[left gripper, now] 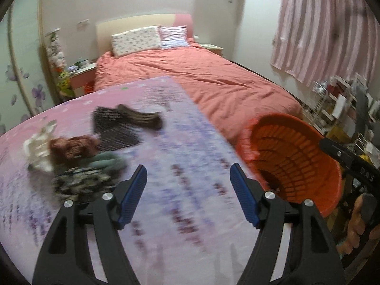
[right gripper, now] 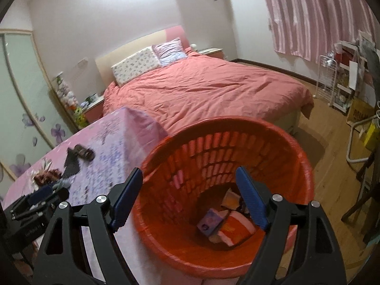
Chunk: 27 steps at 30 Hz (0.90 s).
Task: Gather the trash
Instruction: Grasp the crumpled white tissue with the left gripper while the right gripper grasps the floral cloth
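Note:
My left gripper (left gripper: pixel 188 166) is open and empty, low over a table with a pink flowered cloth (left gripper: pixel 194 213). To its left lies a blurred heap of trash: a white crumpled wrapper (left gripper: pixel 39 147), a red-brown wrapper (left gripper: pixel 73 146), a black patterned packet (left gripper: pixel 80 180), a dark mesh piece (left gripper: pixel 114 128) and a brown item (left gripper: pixel 142 117). The orange slatted basket (left gripper: pixel 296 156) stands off the table's right edge. My right gripper (right gripper: pixel 188 169) hangs open and empty above the basket's mouth (right gripper: pixel 237 121). On the basket's bottom lie a purple packet (right gripper: pixel 211 220), an orange-red packet (right gripper: pixel 237 230) and a yellow one (right gripper: pixel 231 199).
A bed with a coral duvet (right gripper: pixel 213 90) fills the room beyond the table. Along the right wall, under a pink striped curtain (right gripper: pixel 308 16), stand a white wire rack and shelves (right gripper: pixel 342 80). The floor (right gripper: pixel 332 161) is wood. A hand (left gripper: pixel 361 225) shows at the right edge.

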Each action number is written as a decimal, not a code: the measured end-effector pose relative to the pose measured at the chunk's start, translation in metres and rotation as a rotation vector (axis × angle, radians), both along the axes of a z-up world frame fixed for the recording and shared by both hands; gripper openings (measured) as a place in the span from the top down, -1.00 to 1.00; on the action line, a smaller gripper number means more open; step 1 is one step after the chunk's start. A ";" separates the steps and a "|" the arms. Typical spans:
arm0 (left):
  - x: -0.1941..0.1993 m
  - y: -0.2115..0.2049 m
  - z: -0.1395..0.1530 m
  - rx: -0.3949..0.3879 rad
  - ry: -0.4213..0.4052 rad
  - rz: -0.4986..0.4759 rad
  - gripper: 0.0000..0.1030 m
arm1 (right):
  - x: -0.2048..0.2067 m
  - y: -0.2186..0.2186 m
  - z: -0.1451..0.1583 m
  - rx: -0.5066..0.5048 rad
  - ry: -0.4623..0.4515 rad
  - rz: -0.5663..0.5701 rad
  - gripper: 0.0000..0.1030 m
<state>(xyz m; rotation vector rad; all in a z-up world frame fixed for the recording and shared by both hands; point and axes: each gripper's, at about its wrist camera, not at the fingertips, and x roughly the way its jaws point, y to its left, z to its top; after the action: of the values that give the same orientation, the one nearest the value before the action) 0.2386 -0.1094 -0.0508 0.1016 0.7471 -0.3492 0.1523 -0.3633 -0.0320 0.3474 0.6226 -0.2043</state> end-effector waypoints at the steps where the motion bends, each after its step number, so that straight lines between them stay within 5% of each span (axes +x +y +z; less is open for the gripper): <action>1: 0.000 0.013 0.001 -0.002 -0.004 0.024 -0.41 | 0.002 0.008 0.000 -0.001 0.004 0.018 -0.56; 16: 0.004 0.194 -0.003 0.035 -0.011 0.374 -0.50 | 0.040 0.173 -0.001 -0.042 0.054 0.387 -0.55; 27: 0.008 0.252 -0.018 0.004 0.028 0.445 -0.52 | 0.079 0.268 -0.022 -0.127 0.138 0.511 -0.56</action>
<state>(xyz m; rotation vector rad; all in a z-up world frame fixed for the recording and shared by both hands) 0.2467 0.1428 -0.0687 -0.0669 0.7753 0.0752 0.2309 -0.0955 -0.0539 0.0445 0.8102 0.2229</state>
